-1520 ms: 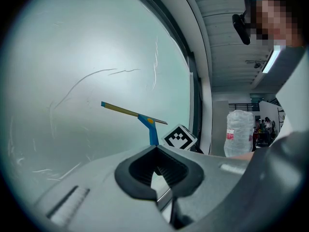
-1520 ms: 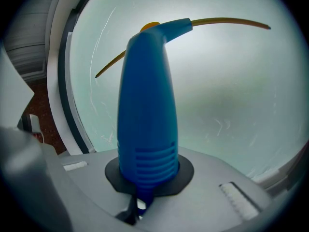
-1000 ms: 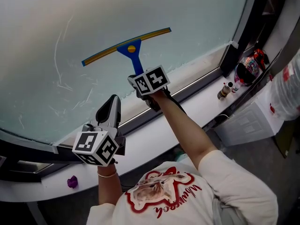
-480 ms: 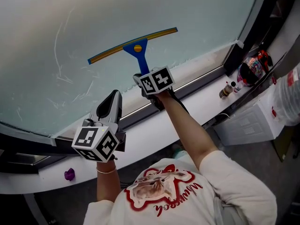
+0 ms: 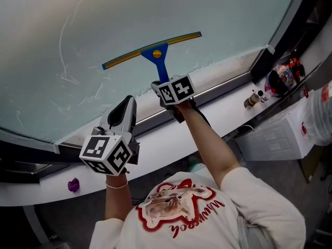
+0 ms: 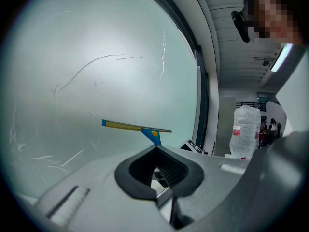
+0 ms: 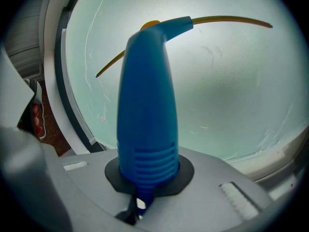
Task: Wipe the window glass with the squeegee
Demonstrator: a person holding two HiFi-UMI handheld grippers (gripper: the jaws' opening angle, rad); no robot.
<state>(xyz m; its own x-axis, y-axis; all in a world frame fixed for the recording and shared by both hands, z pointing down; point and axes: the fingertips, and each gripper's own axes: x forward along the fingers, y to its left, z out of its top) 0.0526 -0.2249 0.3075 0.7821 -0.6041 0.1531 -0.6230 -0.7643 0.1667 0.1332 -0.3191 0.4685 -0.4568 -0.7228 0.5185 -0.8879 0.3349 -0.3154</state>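
A blue-handled squeegee (image 5: 158, 62) with a yellow blade (image 5: 151, 50) lies flat against the pale window glass (image 5: 104, 19), blade tilted up to the right. My right gripper (image 5: 163, 83) is shut on the handle's ribbed lower end (image 7: 147, 149), below the blade. In the right gripper view the blade (image 7: 227, 19) arcs across the glass above the handle. My left gripper (image 5: 126, 104) hangs lower left of the squeegee, jaws together, holding nothing, near the window's bottom frame. From the left gripper (image 6: 157, 167) view the squeegee (image 6: 137, 126) shows ahead on the glass.
Thin white streaks (image 5: 65, 79) mark the glass at the left. A white sill (image 5: 171, 139) runs below the window, with small bottles (image 5: 252, 98) at its right end and a purple object (image 5: 73, 184) at the left. A white cabinet (image 5: 275, 134) stands lower right.
The squeegee and right gripper have drifted slightly right across the glass as the head view shifted. The left gripper has stayed about where it was, still shut.
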